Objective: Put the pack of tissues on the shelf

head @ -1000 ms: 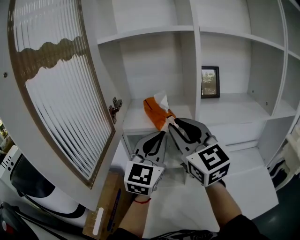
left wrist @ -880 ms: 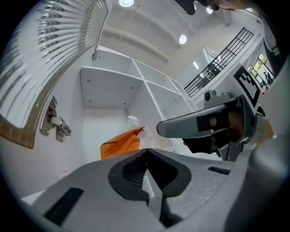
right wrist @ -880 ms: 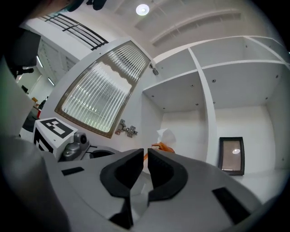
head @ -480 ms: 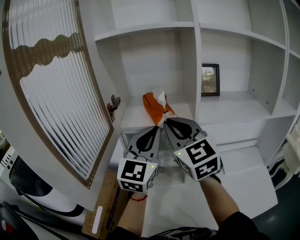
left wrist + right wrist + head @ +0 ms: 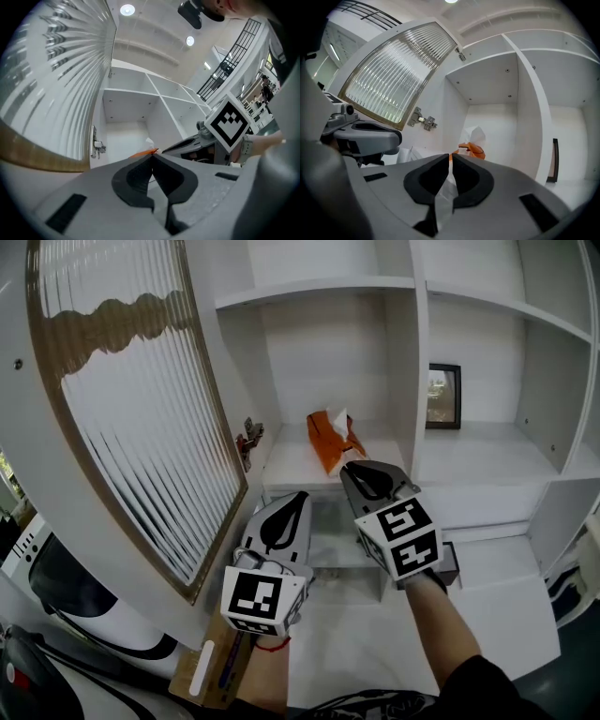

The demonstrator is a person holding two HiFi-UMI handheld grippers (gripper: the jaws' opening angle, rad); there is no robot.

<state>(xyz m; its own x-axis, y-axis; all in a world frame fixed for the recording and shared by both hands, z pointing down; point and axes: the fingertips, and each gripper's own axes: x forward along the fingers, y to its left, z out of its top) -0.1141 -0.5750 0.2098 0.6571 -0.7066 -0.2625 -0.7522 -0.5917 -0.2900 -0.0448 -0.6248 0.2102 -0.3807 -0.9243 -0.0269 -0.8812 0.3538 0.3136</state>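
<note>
I see my left claw [image 5: 299,495] and right claw [image 5: 355,466] pinched shut, empty; the jaws part-hide the tissue pack [image 5: 330,435] just beyond.

— Taken the right gripper [image 5: 349,467] off the pack of tissues [image 5: 330,439]?
— Yes. Drawn it back from the shelf [image 5: 291,460], no longer touching the pack with the tips. Closed its fingers [image 5: 423,180] nearly together, from well apart.
— And the left gripper [image 5: 302,495]?
— Pulled back as well. Dropped lower and further left, wider apart from the right one than before.
</note>
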